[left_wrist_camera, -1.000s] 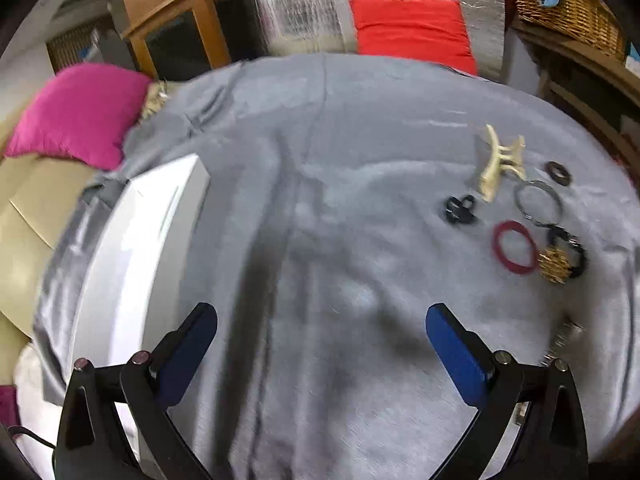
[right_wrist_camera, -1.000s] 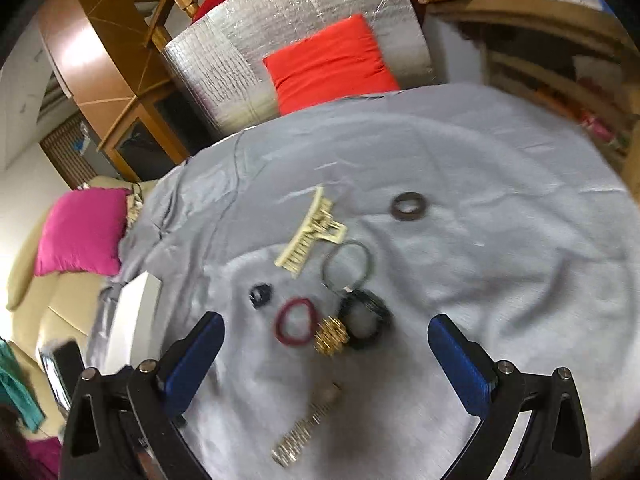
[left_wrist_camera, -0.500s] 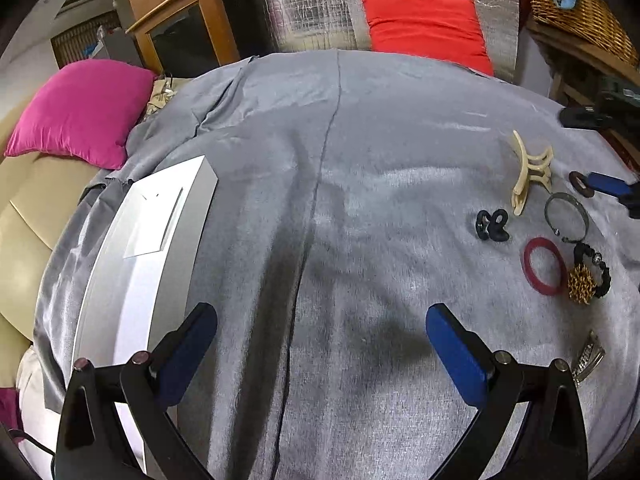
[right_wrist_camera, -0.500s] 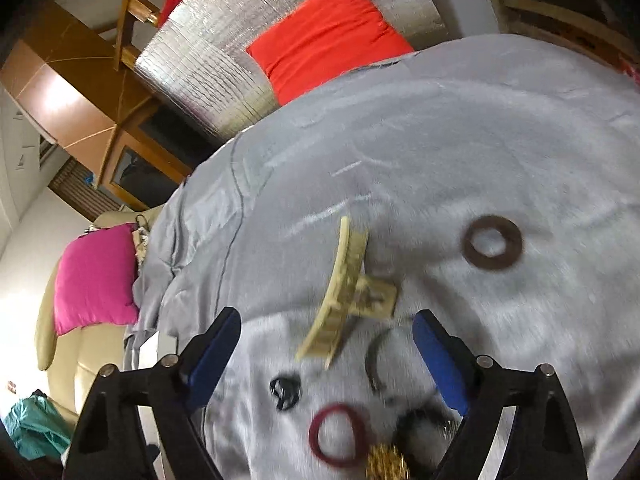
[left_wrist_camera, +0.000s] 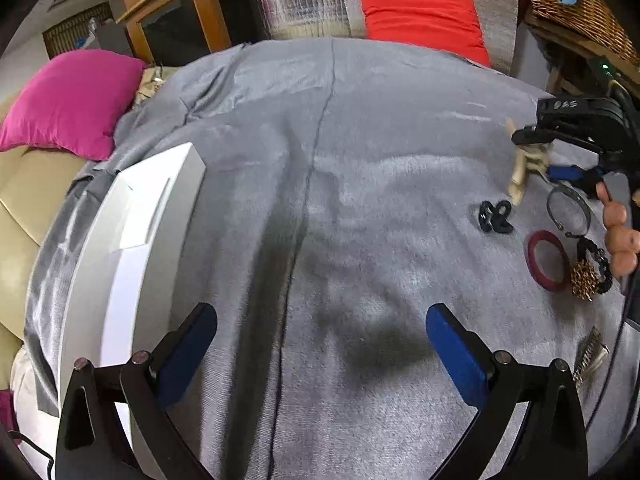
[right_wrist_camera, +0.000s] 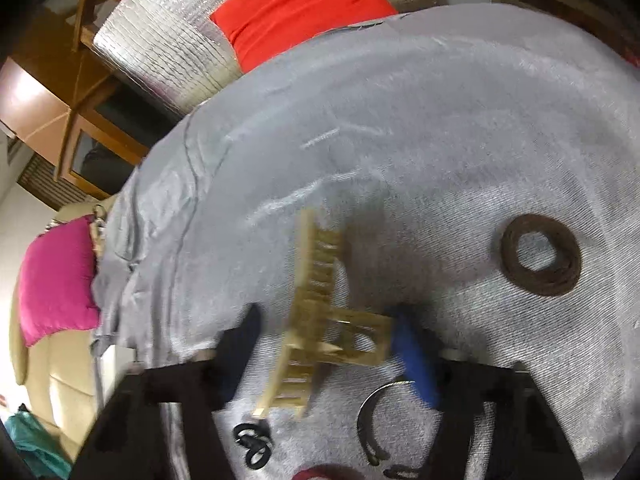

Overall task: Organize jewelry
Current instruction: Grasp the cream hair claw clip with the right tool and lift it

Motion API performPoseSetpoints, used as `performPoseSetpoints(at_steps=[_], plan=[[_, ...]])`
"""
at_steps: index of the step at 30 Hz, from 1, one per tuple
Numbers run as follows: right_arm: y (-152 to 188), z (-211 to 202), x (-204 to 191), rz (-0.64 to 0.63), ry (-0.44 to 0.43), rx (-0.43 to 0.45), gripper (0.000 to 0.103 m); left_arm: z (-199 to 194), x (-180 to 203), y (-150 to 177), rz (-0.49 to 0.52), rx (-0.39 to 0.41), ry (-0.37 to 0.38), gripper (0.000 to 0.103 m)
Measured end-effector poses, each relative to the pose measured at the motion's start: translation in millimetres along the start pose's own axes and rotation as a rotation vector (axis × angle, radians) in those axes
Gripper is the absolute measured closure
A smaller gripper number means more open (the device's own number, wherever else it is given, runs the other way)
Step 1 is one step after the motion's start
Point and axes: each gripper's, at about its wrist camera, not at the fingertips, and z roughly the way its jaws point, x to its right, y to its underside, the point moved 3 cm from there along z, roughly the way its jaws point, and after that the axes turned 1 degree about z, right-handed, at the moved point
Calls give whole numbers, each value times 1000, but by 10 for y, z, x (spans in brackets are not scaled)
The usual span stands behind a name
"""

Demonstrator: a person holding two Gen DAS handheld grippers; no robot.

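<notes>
Grey cloth (right_wrist_camera: 460,128) under right claw (right_wrist_camera: 328,344) straddling cream hair clip (right_wrist_camera: 316,320).

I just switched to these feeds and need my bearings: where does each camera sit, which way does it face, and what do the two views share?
Left wrist: on the left gripper, held open above the grey cloth, looking across it past the white tray; the right gripper and the person's fingers show at the right edge.
Right wrist: on the right gripper, low over the cloth, its blue pads either side of the cream hair claw; only its own fingers show.
Shared: hair claw, black clip, metal bangle, red cushion.
</notes>
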Motion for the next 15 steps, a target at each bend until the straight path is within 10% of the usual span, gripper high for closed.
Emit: performPoseSetpoints(at_steps=[15], plan=[[151,-550,-184,-14,-108,94,48,-110,25,87,17,13,76,0]])
